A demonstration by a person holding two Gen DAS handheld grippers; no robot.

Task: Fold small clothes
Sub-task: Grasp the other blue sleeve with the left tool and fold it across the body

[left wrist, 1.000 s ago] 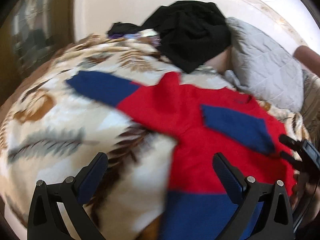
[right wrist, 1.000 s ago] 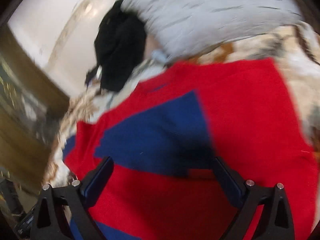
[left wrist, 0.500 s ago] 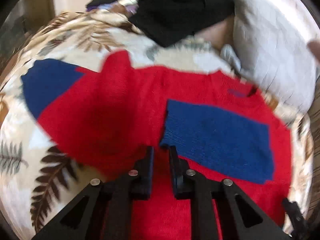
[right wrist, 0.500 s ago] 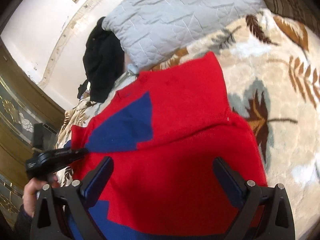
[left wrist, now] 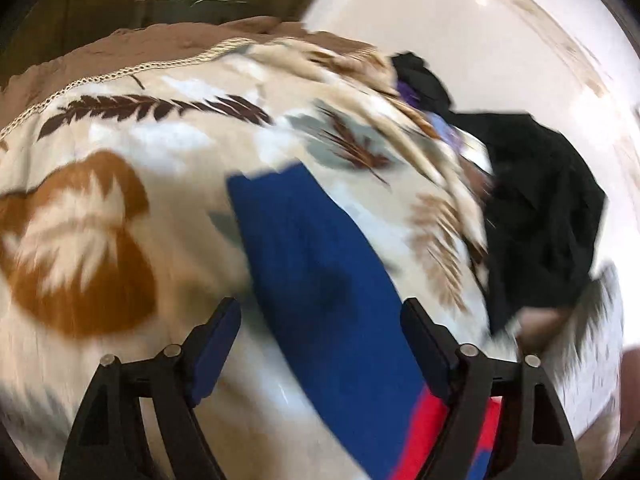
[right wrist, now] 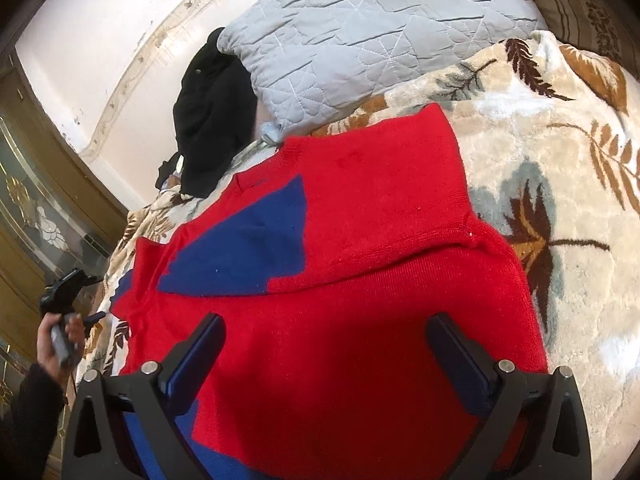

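While the red sweater (right wrist: 360,280) lay spread flat on the leaf-patterned blanket (right wrist: 560,184), one blue-cuffed sleeve (right wrist: 248,248) was seen already laid across its chest, presumably so that the body could be narrowed before being folded over. The other sleeve (left wrist: 320,280) was stretched out sideways onto the blanket, its blue end well clear of the body, and was judged to be the part due to be brought in next. A grey quilted pillow (right wrist: 360,32) and a heap of black clothing (right wrist: 212,120) were left at the head of the bed, apart from the work.

The left gripper (left wrist: 320,344) was held over that outstretched sleeve with its jaws widening; the blue cloth was seen lying between and below the pads, but it was not pressed by them, so nothing was gripped. The right gripper (right wrist: 324,360) was poised above the lower red body of the sweater with its jaws spread wide and empty, no cloth being caught or touched by the pads.
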